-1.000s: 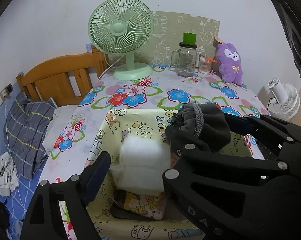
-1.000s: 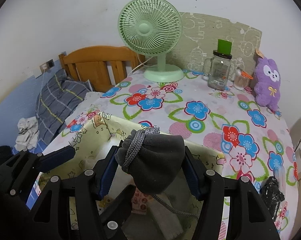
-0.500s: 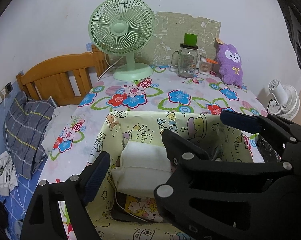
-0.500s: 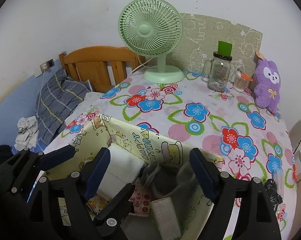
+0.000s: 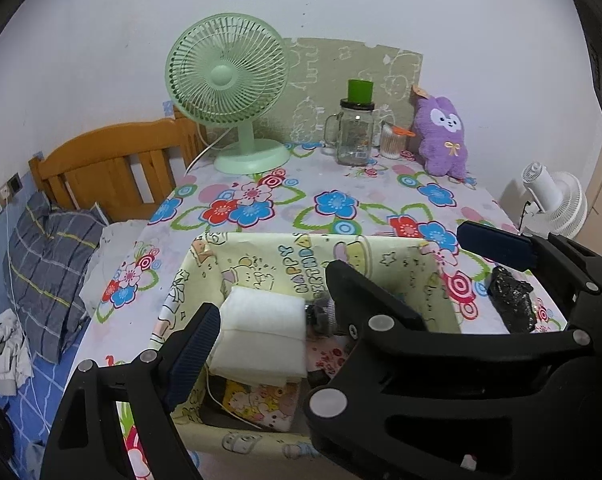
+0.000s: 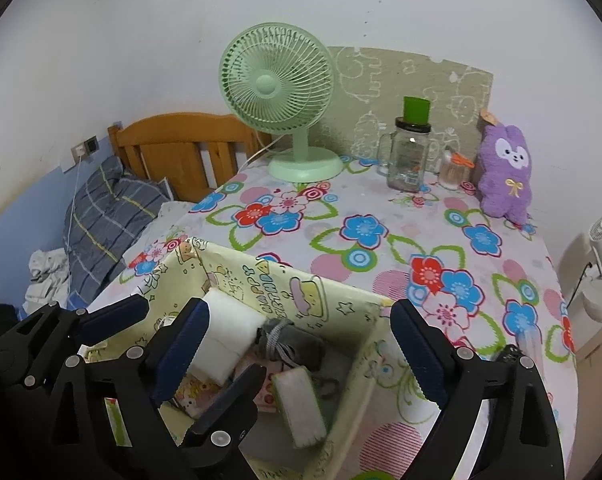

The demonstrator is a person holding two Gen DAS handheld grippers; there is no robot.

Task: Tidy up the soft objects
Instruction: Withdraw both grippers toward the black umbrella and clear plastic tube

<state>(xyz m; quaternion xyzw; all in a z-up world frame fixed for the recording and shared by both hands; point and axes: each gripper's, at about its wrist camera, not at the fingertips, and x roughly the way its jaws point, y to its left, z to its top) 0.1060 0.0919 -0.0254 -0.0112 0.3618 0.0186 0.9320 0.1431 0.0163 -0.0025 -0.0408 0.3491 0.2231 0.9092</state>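
Green fan [image 6: 279, 92] beyond fabric bin [image 6: 301, 284]

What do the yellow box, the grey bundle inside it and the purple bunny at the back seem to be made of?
The yellow box looks like thin printed fabric or coated cloth: its walls sag and crease. The grey bundle seems to be matte fleece with a knitted cord, soft and slumped. The purple bunny looks like fuzzy plush, with a napped, dull surface.

Green fan [image 5: 227, 80]; purple plush [image 5: 441, 136]; floral tablecloth [image 5: 341, 204].
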